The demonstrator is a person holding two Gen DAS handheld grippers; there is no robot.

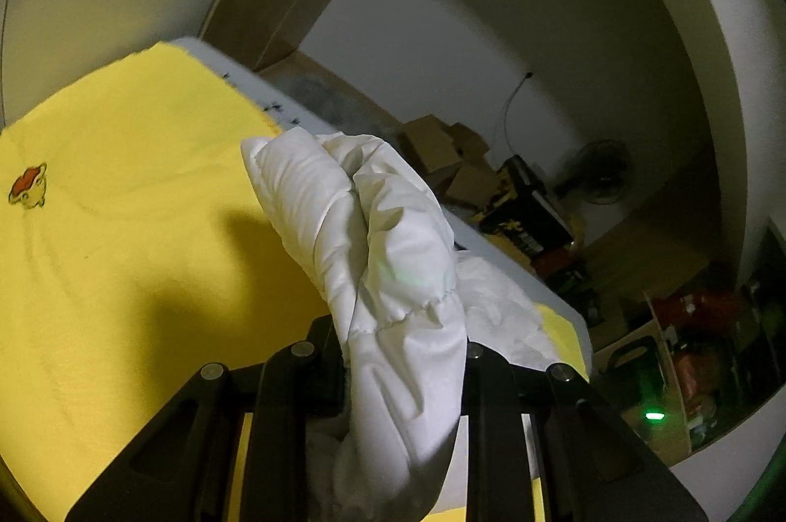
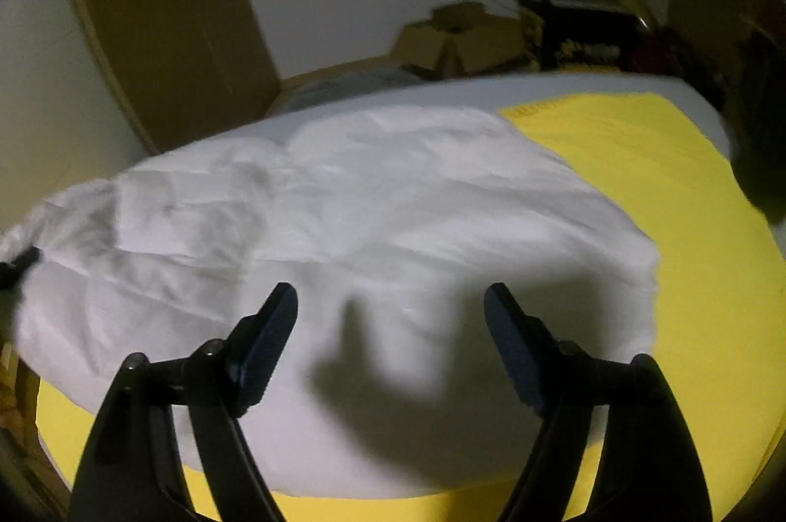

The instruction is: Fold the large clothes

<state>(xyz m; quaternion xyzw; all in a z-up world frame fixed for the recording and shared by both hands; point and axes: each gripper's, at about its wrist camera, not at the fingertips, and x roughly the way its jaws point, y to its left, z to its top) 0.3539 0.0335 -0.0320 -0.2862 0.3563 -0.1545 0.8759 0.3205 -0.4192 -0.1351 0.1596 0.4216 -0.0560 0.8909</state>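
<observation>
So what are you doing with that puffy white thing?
A person with a gripper in each hand is folding a white padded jacket that lies on a yellow cloth over a table. The left gripper has its jaws shut on a bunched-up sleeve end and holds it above the cloth. The right gripper hangs over the jacket with its jaws open, holding nothing.

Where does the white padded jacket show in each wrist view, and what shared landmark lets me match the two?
Left wrist: the white padded jacket fills the centre, a bunched part rising from the left gripper, which is shut on it.
Right wrist: it lies spread across the middle, beyond the open right gripper.
Shared landmark: the yellow sheet underneath.
</observation>
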